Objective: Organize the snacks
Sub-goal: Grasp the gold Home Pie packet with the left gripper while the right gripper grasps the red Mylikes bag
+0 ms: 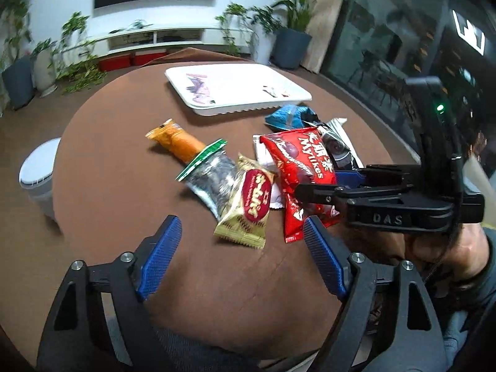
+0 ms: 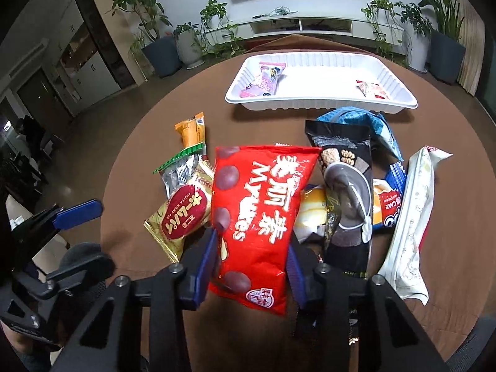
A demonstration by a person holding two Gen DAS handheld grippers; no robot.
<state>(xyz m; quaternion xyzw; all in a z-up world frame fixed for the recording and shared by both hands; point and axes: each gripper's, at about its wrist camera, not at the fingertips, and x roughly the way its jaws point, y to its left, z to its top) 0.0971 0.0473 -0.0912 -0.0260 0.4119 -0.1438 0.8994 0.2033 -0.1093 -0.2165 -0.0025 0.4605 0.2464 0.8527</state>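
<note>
Potted plants, a wall screen and a low white shelf ring a round brown table (image 2: 130,186), where a pile of snack packets waits to be sorted. At the far side sits a white tray (image 2: 400,99), already carrying a purple packet (image 2: 266,80) at one end and a small red-and-white packet (image 2: 373,90) at the other, with bare floor between them.

Nearer the person, a red chocolate bag (image 2: 263,217) lies on top of the heap, its long axis running straight from the right gripper (image 2: 251,266) towards the tray. The bag's near end sits between that gripper's blue pads, which stand close against its two long edges; the bag looks pinched, though full pressure cannot be confirmed. On that reading the next move is a lift and a carry straight ahead, lengthwise, to the tray's empty middle.

Beside the bag on the left are a gold pie packet (image 2: 183,217), a clear packet with a green strip (image 2: 179,170) and an orange bar (image 2: 192,130); on the right, a black packet (image 2: 347,192), a blue bag (image 2: 359,117) and a long white packet (image 2: 412,217).

Left of the heap, the left gripper (image 1: 241,257) hovers with its jaws wide and empty, the gold pie packet lying just ahead of its pads.
</note>
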